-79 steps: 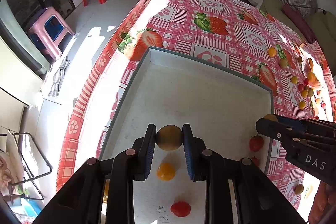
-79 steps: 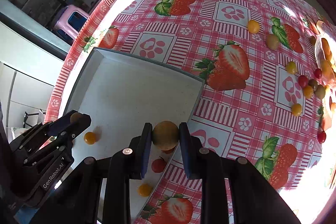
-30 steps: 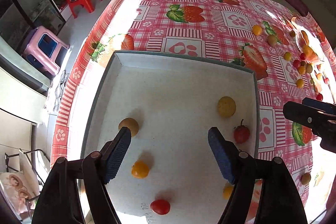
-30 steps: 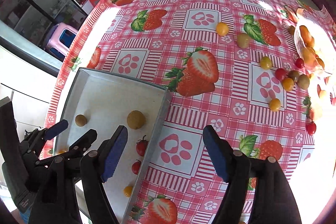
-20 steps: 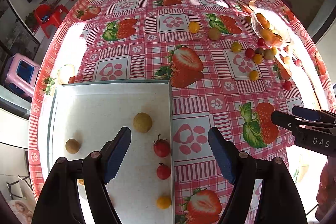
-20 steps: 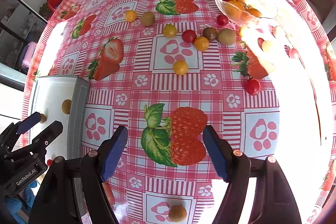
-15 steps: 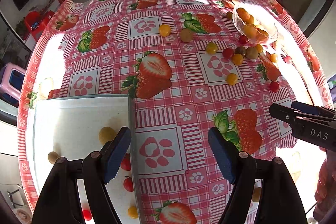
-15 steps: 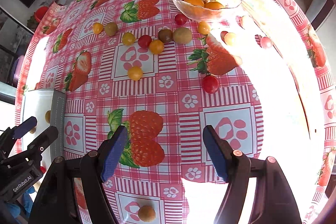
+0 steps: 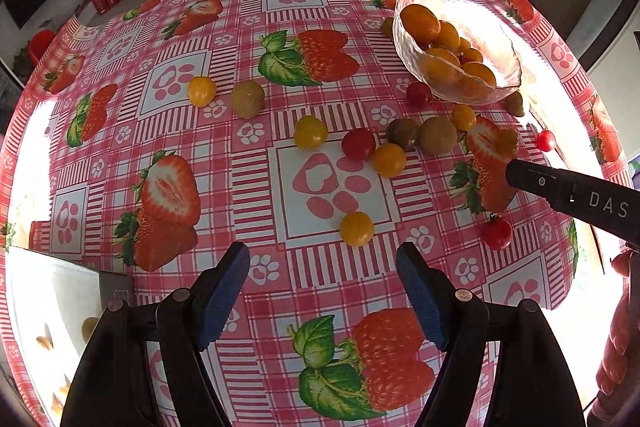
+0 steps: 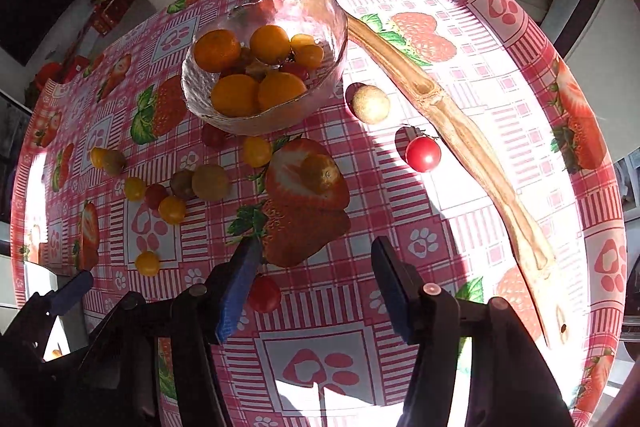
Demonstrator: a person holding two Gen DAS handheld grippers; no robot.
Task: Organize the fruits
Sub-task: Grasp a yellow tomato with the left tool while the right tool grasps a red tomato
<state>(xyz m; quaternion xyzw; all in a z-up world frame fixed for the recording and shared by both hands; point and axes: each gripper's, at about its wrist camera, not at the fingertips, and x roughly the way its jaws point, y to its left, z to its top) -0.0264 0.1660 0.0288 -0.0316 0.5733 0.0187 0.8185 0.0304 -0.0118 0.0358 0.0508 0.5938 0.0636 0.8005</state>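
Several small fruits lie loose on the strawberry-print tablecloth. My left gripper is open and empty above the cloth, just short of a yellow tomato. My right gripper is open and empty, with a red tomato beside its left finger. A glass bowl of oranges stands beyond it and also shows in the left wrist view. The grey tray with a few fruits sits at the lower left of the left wrist view.
A long wooden back scratcher lies along the right of the table. A red tomato and a pale round fruit lie beside it. The right gripper's finger reaches in at the left view's right edge.
Both grippers let go of their fruits in the tray, opened, and swung right, away from the tray toward the loose fruits and the bowl.
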